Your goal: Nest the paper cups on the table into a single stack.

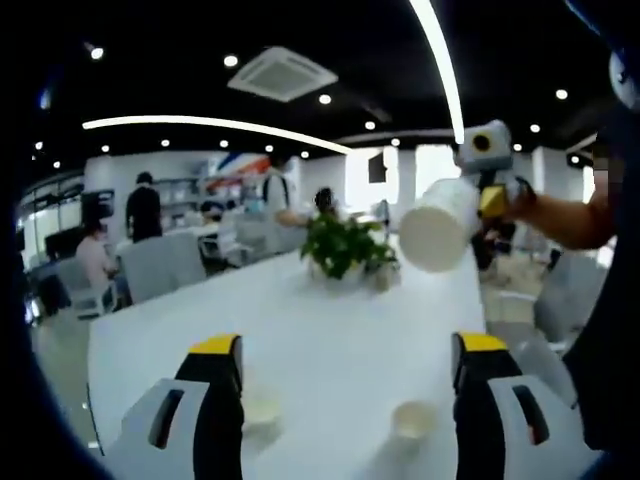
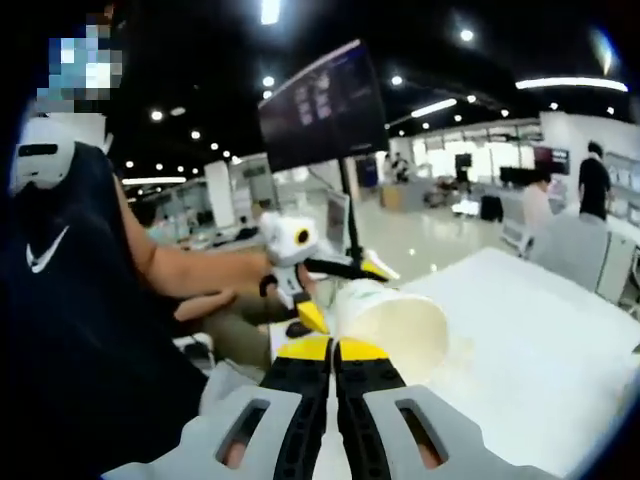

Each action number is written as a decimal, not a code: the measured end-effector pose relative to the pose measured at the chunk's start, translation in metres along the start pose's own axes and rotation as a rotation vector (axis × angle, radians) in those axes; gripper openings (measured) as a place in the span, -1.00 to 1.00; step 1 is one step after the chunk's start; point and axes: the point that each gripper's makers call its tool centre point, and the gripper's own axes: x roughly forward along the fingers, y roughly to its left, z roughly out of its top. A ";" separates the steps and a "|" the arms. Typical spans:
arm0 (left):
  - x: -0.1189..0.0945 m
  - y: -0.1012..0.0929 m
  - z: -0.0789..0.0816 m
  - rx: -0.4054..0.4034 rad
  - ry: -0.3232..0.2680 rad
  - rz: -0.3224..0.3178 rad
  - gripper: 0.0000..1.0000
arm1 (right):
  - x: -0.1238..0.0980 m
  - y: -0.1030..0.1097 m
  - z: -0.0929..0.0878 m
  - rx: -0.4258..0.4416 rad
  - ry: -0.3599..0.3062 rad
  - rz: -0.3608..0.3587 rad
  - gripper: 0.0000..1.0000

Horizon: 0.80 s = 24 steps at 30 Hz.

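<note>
Two white paper cups stand on the white table [image 1: 330,320], one [image 1: 262,410] by my left jaw and one [image 1: 413,420] nearer my right jaw. My left gripper [image 1: 348,345] hangs above them, open wide and holding nothing. The right gripper [image 1: 492,200] comes in from the right, raised over the table, shut on a third paper cup [image 1: 440,225] tipped on its side. In the right gripper view that cup [image 2: 400,320] lies just beyond the right gripper [image 2: 335,345], whose jaws press together on its wall. The left gripper [image 2: 343,293] shows behind it, open.
A potted green plant [image 1: 345,245] sits mid-table. Grey chairs [image 1: 160,265] and several people line the far side. A person in a dark top [image 2: 80,330] holds both grippers. A dark monitor on a stand [image 2: 325,105] rises beyond the table edge.
</note>
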 end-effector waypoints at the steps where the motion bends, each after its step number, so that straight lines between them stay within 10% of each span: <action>1: -0.001 0.003 -0.002 0.000 0.005 0.012 0.75 | 0.001 -0.002 -0.002 -0.012 0.021 -0.013 -1.00; 8: -0.015 0.037 -0.029 0.012 0.064 0.138 0.96 | 0.009 -0.007 -0.011 -0.055 0.165 -0.065 -1.00; 24: -0.034 0.041 -0.066 -0.009 0.127 0.201 0.97 | 0.024 -0.009 -0.034 -0.171 0.599 -0.081 -1.00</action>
